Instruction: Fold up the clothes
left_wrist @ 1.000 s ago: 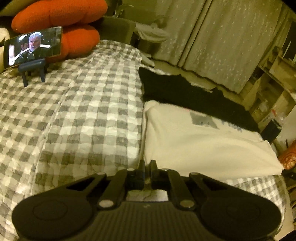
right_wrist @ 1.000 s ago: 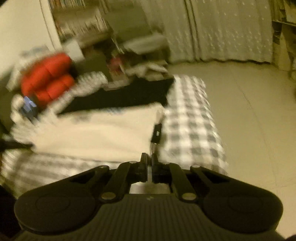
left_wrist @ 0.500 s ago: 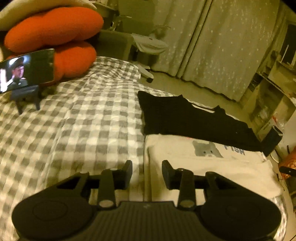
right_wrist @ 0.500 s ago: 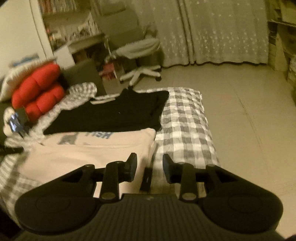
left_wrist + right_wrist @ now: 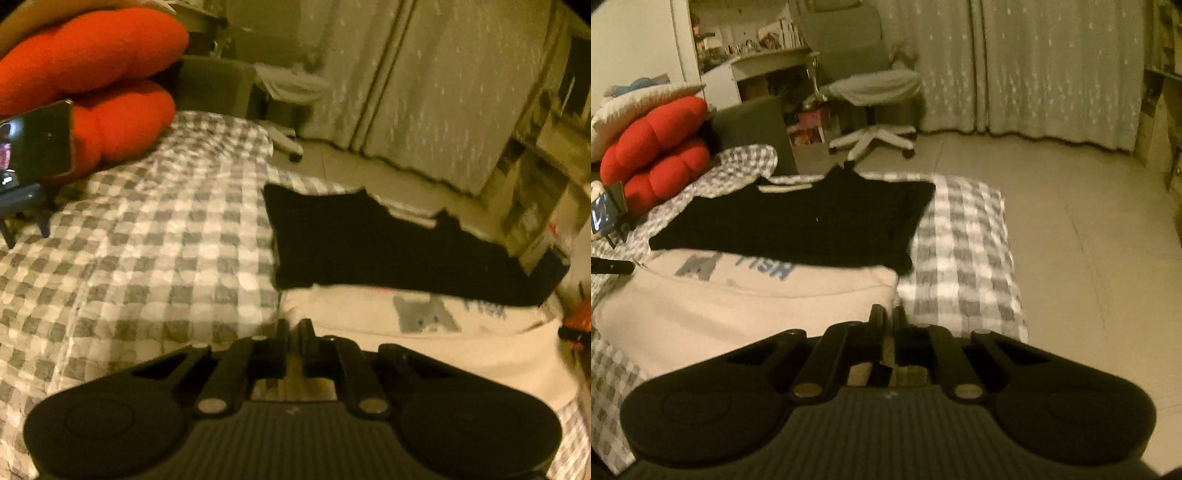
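Note:
A cream shirt [image 5: 461, 343] with a grey cat print and blue letters lies partly folded on the checked bed; it also shows in the right wrist view [image 5: 738, 306]. A black shirt [image 5: 369, 243] lies flat beyond it, also in the right wrist view [image 5: 812, 225]. My left gripper [image 5: 294, 326] is shut at the cream shirt's left near corner, with cream cloth showing between the fingers. My right gripper [image 5: 886, 314] is shut at the shirt's right near corner, cream cloth between its fingers too.
The grey-and-white checked bedcover [image 5: 147, 258] spreads to the left. Red cushions [image 5: 92, 81] and a phone on a stand [image 5: 33, 147] sit at the bed's far left. A swivel chair [image 5: 875, 107], curtains [image 5: 1052, 62] and bare floor [image 5: 1089, 240] lie beyond the bed's edge.
Both grippers were shut a second ago, opened half a second ago, and have now closed on the cream shirt's near corners.

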The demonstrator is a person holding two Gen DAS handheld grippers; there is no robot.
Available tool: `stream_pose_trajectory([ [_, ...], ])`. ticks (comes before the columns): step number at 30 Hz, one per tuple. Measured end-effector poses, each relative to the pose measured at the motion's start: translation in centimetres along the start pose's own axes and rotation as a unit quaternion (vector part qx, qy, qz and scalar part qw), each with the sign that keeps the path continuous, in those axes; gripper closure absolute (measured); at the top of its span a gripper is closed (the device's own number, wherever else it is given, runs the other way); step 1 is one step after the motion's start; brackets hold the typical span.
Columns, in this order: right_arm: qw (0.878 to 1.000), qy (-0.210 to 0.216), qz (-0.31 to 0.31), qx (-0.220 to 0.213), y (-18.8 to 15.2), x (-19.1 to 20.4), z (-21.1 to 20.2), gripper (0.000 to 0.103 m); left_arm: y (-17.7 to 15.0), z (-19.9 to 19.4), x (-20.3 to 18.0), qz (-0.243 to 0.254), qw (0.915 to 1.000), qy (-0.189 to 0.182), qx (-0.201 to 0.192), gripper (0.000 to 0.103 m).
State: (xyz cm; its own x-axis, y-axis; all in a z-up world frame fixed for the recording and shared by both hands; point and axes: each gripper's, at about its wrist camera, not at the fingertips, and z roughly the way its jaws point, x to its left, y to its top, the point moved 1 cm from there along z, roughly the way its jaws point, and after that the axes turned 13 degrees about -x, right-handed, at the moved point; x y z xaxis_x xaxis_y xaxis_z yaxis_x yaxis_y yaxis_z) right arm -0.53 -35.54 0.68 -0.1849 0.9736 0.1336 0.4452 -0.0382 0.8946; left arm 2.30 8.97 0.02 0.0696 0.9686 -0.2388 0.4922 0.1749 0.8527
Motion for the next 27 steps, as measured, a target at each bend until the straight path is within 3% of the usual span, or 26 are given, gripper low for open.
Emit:
stream_pose_trajectory([
  [7, 0.999, -0.03, -0.007, 0.015, -0.5, 0.2, 1.3, 0.098, -0.5, 0.5, 0.3, 0.002, 0.9997, 0.024, -0.002, 0.097],
  [15, 0.997, -0.049, -0.038, -0.042, 0.1, 1.5, 0.2, 0.098, -1.2, 1.0, -1.1, 0.045, 0.9982, 0.04, -0.007, 0.096],
  [20, 0.996, -0.066, -0.064, 0.004, -1.2, 1.6, 2.2, 0.098, -1.4, 1.2, -1.5, 0.062, 0.9969, 0.049, -0.006, 0.091],
  [24, 0.994, -0.08, -0.068, -0.006, -0.9, 1.8, 1.9, 0.098, -1.1, 0.9, -1.2, 0.058, 0.9966, 0.058, -0.01, 0.071],
  [27, 0.992, -0.102, -0.072, -0.027, -0.5, 1.7, 1.1, 0.098, -0.6, 0.4, -0.6, 0.043, 0.9971, 0.061, -0.017, 0.069],
])
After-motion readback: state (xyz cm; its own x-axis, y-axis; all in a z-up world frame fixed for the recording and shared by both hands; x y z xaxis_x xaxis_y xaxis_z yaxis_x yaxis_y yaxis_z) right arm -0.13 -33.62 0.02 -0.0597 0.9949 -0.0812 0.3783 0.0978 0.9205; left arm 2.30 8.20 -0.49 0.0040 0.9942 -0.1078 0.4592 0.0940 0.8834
